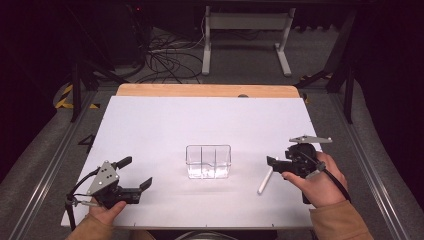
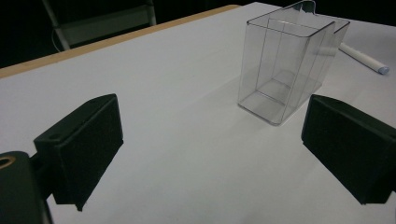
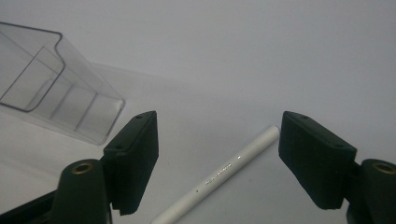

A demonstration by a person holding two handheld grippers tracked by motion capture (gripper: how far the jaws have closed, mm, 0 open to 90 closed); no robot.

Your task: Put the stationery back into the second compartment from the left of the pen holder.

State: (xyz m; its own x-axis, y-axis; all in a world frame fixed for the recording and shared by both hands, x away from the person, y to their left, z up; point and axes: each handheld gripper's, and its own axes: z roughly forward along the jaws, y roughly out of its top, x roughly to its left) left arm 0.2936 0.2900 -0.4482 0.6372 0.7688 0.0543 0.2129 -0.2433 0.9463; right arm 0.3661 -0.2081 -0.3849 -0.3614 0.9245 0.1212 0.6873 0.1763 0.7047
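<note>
High view first: we see a wide white rectangular table top (image 1: 165, 125) with a strip of pale wood along its far edge. Near its middle stands a clear plastic box (image 1: 208, 161) with upright dividers inside, upright and apart from everything else. Our left gripper (image 1: 136, 173) rests near the table's near left corner, its black jaws spread wide with nothing between them; in the left gripper view the clear box (image 2: 285, 60) stands ahead of those jaws. Our right gripper (image 1: 273, 162) is right of the box, jaws apart and gripping nothing. A slim white pen (image 1: 265, 181) lies flat on the table just below it; in the right gripper view the pen (image 3: 224, 175) lies between the jaws, seemingly untouched by either pad.
</note>
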